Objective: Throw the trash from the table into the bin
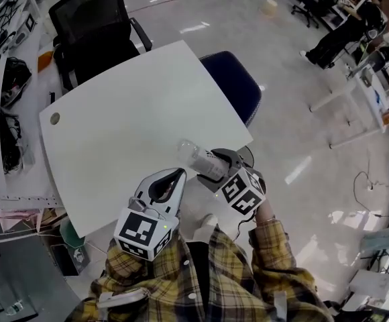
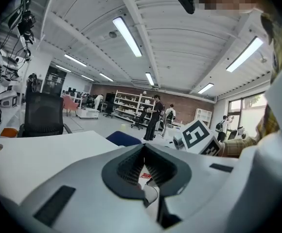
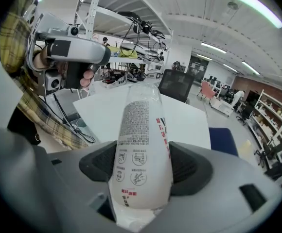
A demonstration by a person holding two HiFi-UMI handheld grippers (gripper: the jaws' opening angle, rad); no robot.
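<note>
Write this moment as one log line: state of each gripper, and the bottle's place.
left gripper: shut, empty | right gripper: shut on bottle | bottle: at near corner of table

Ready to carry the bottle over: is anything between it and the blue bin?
Nothing visible. The right hand-held gripper holds the bottle over the table's near corner. The bin stands beside the table, with only bare tabletop and open floor between them.
</note>
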